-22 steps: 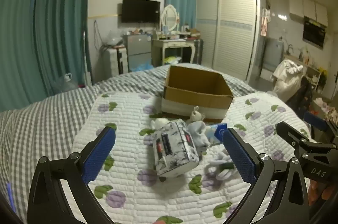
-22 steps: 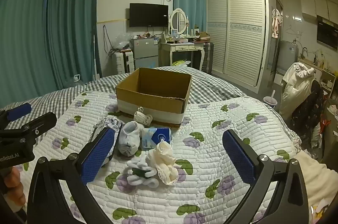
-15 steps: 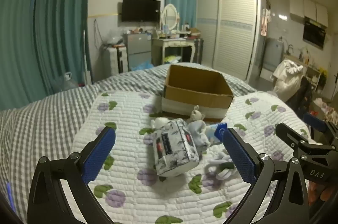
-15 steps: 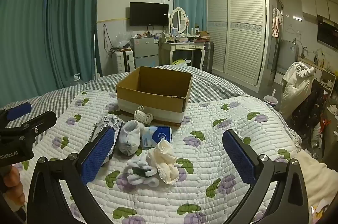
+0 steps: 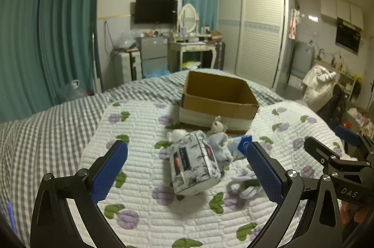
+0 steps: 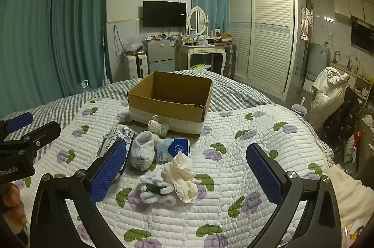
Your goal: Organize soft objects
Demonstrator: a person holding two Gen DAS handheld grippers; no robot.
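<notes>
the soft objects lie in a loose cluster on the white quilt with purple flowers [image 6: 233,177], in front of our two wide-open, empty tongs, the left gripper [image 5: 187,168] and the right gripper [image 6: 187,168]. nearest the right one, the cream lace cloth bundle [image 6: 182,175] and white fuzzy loop toy [image 6: 156,189] look light and limp, so we would pinch deep into their bulk. farther on, the grey-patterned soft tissue pack [image 5: 194,166] should squash, best gripped across its narrow sides; the open brown cardboard box [image 6: 170,96] sits beyond.

Both grippers [image 5: 187,168] [image 6: 187,168] wide apart, empty
</notes>
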